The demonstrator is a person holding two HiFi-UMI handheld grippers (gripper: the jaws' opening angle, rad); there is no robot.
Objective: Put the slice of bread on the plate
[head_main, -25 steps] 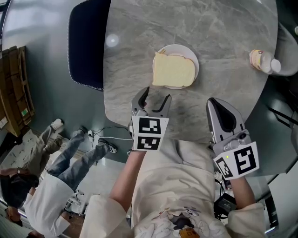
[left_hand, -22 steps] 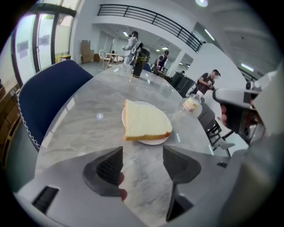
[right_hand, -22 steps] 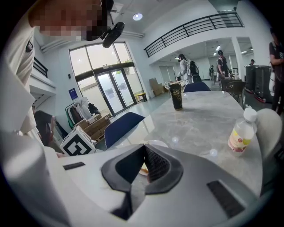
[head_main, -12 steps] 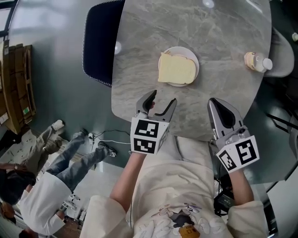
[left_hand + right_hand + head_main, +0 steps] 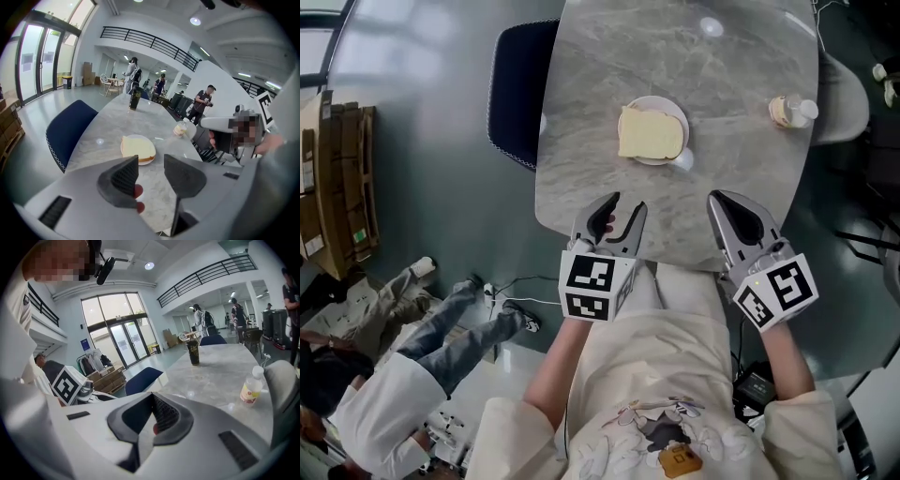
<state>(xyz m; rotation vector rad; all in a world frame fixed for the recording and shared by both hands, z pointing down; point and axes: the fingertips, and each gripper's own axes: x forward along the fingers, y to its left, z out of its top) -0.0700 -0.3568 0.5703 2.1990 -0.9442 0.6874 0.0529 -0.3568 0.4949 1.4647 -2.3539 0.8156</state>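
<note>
left gripper fingers apart, empty, lately closing; right gripper fingers together; bread rounded top rightward

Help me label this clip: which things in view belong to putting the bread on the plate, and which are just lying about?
Job: slice of bread, already lying on the plate.
Lying about: bottle; dark cup at the table's far end; blue chair.

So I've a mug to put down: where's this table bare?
The table is bare between the plate and the bottle, between the plate and the edge by the blue chair, and from the plate to the near edge. Crowded only on the plate itself, which the bread slice nearly covers.
</note>
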